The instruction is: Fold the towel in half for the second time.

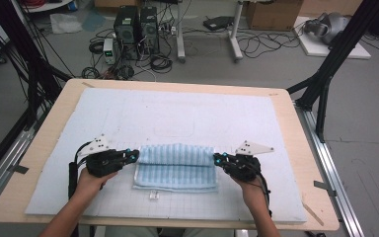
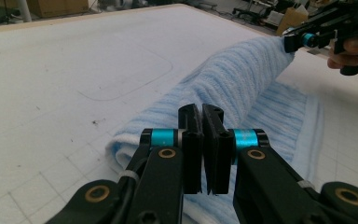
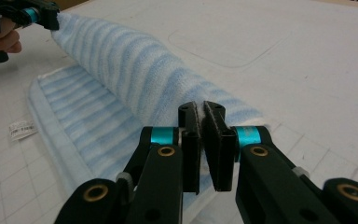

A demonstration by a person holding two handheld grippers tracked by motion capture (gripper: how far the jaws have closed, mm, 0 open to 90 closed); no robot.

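The towel (image 1: 175, 165) lies long-axis left to right between the left hand-held gripper (image 1: 134, 156) and right hand-held gripper (image 1: 217, 159), each clamped on one end of its raised fold.

Grey floor (image 1: 276, 69), tangled cables (image 1: 256, 44), computer towers (image 1: 137, 24), cardboard box (image 1: 274, 14).

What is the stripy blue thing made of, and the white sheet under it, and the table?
The towel looks like soft terry cotton: fuzzy ribbed loops, blue and white stripes, and it folds limply between the left gripper and right gripper. The mat seems a matte white foam or felt board with printed grid lines. The table looks like pale wood, probably plywood.
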